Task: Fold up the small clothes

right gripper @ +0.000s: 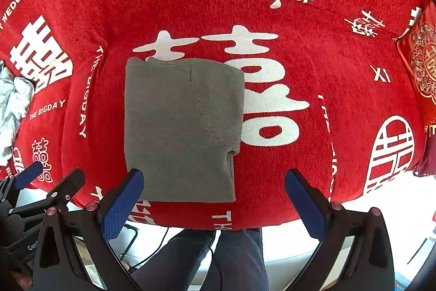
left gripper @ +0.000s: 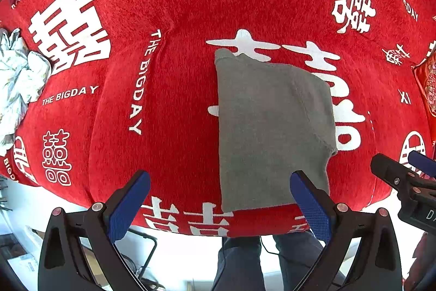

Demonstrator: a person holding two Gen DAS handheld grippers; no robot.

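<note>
- The left gripper (left gripper: 220,206) hangs over the near edge of the table with its blue pads spread wide and nothing between them; its right pad overlaps the near right corner of the grey garment in the left wrist view, though contact cannot be told.
- The right gripper (right gripper: 215,206) is likewise wide open and empty, its left pad just over the near left corner of the grey garment (right gripper: 179,127).
- The garment lies flat on the red printed cloth (right gripper: 327,45), near the front edge, already folded into a tall rectangle, with a seam and a sleeve or cuff edge showing along its right side.
- A crumpled pale cloth (left gripper: 19,78) sits well apart at the far left; a red embroidered cushion (right gripper: 419,62) sits at the far right.
- Judged from this, one fold is laid and both grippers are free between grasps.
- The next move likely calls for pinching the two near corners together and carrying them to the far edge, keeping the layers from slipping apart.
</note>
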